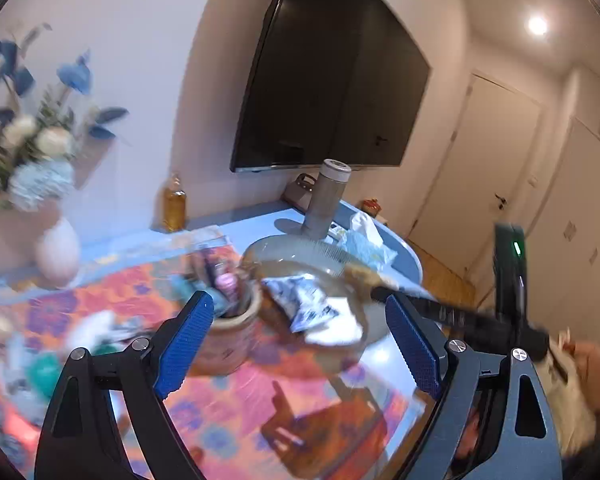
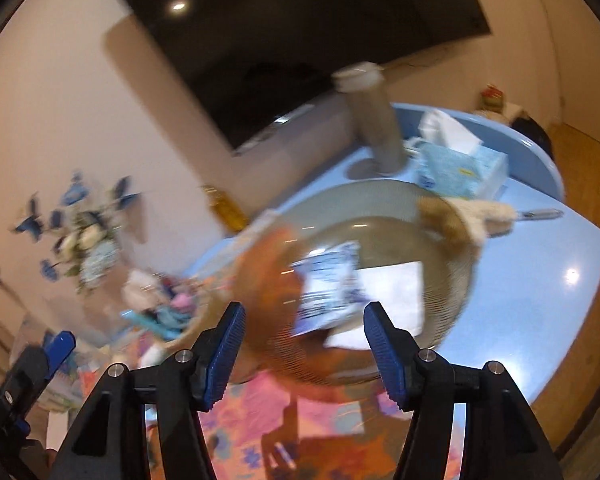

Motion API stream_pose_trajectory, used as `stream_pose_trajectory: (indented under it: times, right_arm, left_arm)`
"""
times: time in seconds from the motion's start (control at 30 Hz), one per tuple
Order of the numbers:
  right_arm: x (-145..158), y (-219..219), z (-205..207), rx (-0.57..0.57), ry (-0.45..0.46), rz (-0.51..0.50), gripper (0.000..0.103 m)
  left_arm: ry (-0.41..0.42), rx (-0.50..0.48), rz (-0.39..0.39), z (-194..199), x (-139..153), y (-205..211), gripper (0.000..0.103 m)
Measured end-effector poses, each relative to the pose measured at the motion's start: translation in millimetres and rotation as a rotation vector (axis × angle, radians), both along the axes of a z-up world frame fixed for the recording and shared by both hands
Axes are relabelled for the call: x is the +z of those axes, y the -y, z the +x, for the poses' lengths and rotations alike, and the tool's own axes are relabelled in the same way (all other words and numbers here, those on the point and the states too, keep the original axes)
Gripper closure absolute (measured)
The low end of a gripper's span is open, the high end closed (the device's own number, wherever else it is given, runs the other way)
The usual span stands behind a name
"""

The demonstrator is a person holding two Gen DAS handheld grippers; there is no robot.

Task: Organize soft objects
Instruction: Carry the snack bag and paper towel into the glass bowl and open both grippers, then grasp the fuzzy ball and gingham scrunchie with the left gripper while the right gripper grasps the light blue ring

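A clear glass bowl (image 1: 295,254) (image 2: 380,216) stands on the blue table, partly on a flowered cloth. In it lie a blue-and-white soft packet (image 1: 304,300) (image 2: 328,284) and a flat white piece (image 1: 336,328) (image 2: 392,292). A beige plush toy (image 1: 364,274) (image 2: 460,216) hangs over the bowl's far right rim. My left gripper (image 1: 300,340) is open just short of the bowl, with nothing between its pads. My right gripper (image 2: 304,352) is also open before the bowl, holding nothing. Both views are blurred.
A ceramic pot (image 1: 231,332) (image 2: 167,316) full of small items sits left of the bowl. Behind stand a grey flask (image 1: 326,200) (image 2: 372,120), a tissue box (image 2: 460,168), an amber bottle (image 1: 174,204) and a vase of flowers (image 1: 55,248). A TV (image 1: 332,72) hangs on the wall.
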State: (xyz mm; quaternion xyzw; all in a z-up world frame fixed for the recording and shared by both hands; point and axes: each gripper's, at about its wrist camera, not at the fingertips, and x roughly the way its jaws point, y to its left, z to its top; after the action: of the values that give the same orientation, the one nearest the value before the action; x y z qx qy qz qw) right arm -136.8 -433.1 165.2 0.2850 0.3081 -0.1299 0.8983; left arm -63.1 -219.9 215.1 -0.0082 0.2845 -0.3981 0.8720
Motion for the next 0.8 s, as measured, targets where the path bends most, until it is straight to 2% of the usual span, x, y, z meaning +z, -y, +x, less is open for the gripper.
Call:
stream_pose_trajectory:
  times: [0.07, 0.17, 0.2, 0.27, 0.33, 0.53, 0.6, 0.7, 0.8]
  right_arm:
    - [9.4, -31.0, 0.5, 0.066, 0.029, -0.029, 0.038]
    - [13.3, -73.3, 4.1, 0.158, 0.078, -0.06, 0.01]
    - [11.3, -95.7, 8.5, 0.211, 0.091, -0.079, 0.009]
    - [2.1, -124.3, 16.7, 0.286, 0.078, -0.105, 0.009]
    - [-17.2, -156.9, 28.2, 0.365, 0.048, -0.119, 0.009]
    - [-98.9, -228.8, 72.9, 0.532, -0.102, -0.154, 0.009]
    - [-117.5, -239.6, 77.6, 0.553, -0.122, -0.178, 0.009]
    - [-135.5, -247.0, 84.6, 0.553, -0.17, -0.226, 0.009]
    - [-140.3, -247.0, 90.7, 0.565, -0.183, -0.212, 0.009]
  left_arm:
    - [0.05, 0.052, 0.034, -10.4, 7.7, -37.3, 0.012]
    - [0.072, 0.195, 0.047, -18.8, 18.8, -107.7, 0.002]
    - [0.059, 0.227, 0.033, -22.2, 18.3, -134.6, 0.001]
    - [0.044, 0.278, 0.015, -30.2, 7.2, -174.0, 0.001]
    - [0.029, 0.353, 0.03, -36.5, -15.3, -205.7, 0.001]
    - [-0.192, 0.558, 0.078, -9.5, -124.8, -271.4, 0.001]
    - [-0.22, 0.584, 0.078, -4.9, -147.7, -278.5, 0.001]
    - [-0.263, 0.598, 0.034, 0.0, -173.7, -287.3, 0.001]
    - [-0.326, 0.607, -0.002, 5.5, -187.3, -292.5, 0.001]
